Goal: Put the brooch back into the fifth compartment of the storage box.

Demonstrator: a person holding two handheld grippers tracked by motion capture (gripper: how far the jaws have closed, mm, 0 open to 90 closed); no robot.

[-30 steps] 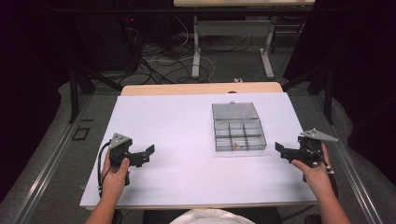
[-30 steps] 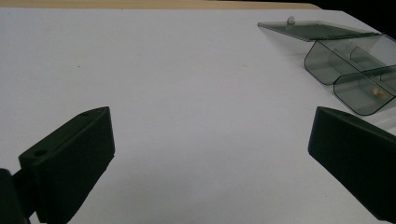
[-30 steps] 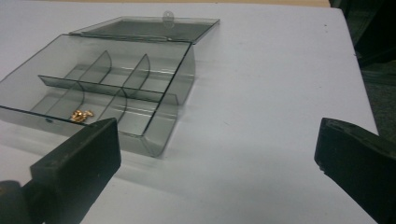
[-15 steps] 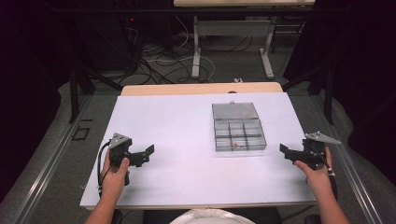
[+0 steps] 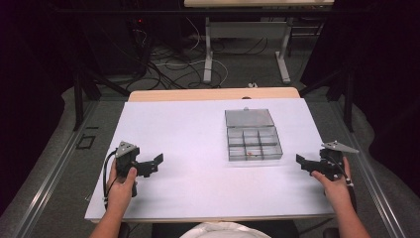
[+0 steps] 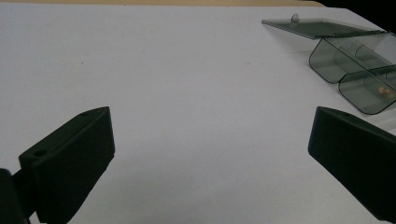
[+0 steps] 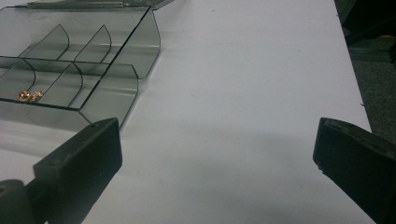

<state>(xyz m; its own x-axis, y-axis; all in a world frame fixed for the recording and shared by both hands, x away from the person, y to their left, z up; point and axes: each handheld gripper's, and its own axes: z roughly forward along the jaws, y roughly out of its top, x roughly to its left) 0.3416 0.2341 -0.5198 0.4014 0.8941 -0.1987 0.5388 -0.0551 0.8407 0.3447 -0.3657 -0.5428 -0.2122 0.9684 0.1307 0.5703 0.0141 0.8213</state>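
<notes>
While both hands rest at the near corners of the table, this is how things lie.

Left gripper (image 5: 148,166): jaws spread wide with nothing between them, hovering just above the white table (image 5: 188,144).

Right gripper (image 5: 308,163): jaws likewise spread wide and empty, low over the table near its right edge.

Box relative to jaws: the clear compartment box (image 5: 253,143) lies ahead of the left jaws and off to their right, well apart; it sits just ahead of the right gripper's left jaw, near but not touching.

Box axis: with the lid (image 5: 249,118) folded flat open at the back, the long axis runs away from the person, the hinge at the far side of the tray.

Contents: a small copper-coloured piece (image 7: 29,96) lies in a front compartment, beyond the right gripper's left jaw; the neighbouring compartments look bare.
</notes>
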